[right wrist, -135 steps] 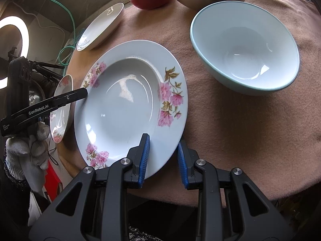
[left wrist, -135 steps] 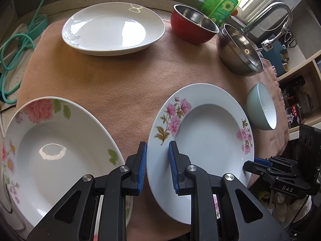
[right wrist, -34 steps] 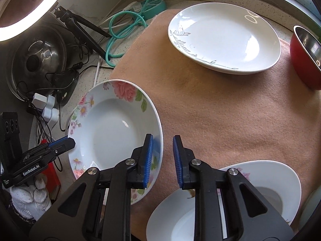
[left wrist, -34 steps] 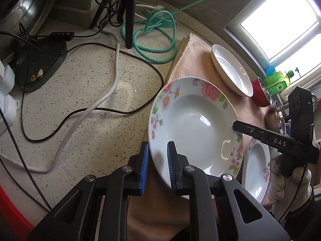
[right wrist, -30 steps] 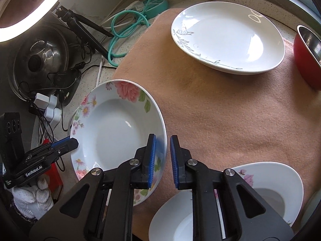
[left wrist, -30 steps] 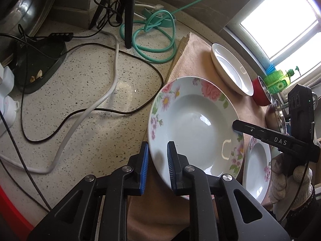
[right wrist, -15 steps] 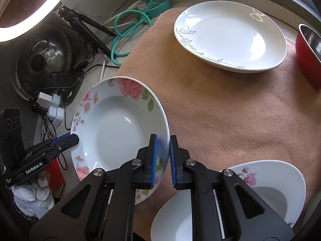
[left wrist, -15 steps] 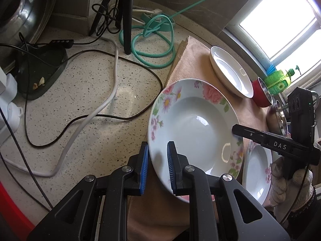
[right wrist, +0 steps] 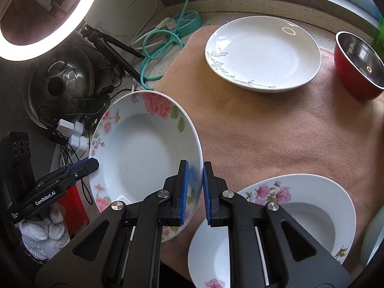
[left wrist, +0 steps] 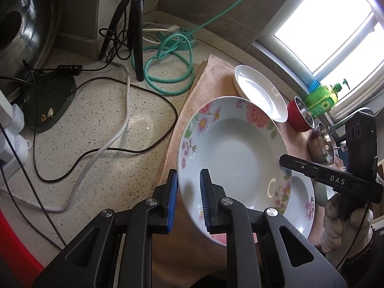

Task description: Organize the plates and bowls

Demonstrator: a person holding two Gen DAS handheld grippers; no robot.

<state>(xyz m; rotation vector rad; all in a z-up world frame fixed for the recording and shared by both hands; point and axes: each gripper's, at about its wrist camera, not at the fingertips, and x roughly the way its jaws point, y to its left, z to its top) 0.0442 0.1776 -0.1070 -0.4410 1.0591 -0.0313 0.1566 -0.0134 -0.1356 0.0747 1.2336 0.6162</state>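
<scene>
Gripping opposite sides of one rim, the left gripper and the right gripper both held the rose-patterned soup plate, each pair of fingers pinched nearly shut on the thin china edge. The plate hung tilted, clear of the peach cloth, over the worktop's left edge where the cloth gives way to speckled stone.

The likeliest trouble, as I judged it, was the plate slipping: only narrow blue pads bit on glazed rim, so if one hand rose or swung faster than the other, the plate could twist out and drop onto the stone or onto the pink-flowered plate lying just beside it at the cloth's near edge. Carrying it low across might also clip that plate's rim.

The left wrist view alone showed the tangle on the stone: the white cable, black cables, the coiled teal cord and the tripod legs, plus the window with the green soap bottle and a steel bowl beyond. The right wrist view alone showed the open cloth, the white plate with grey leaf sprigs at the far edge seen full-face, the red bowl at the far right, and the ring light.
</scene>
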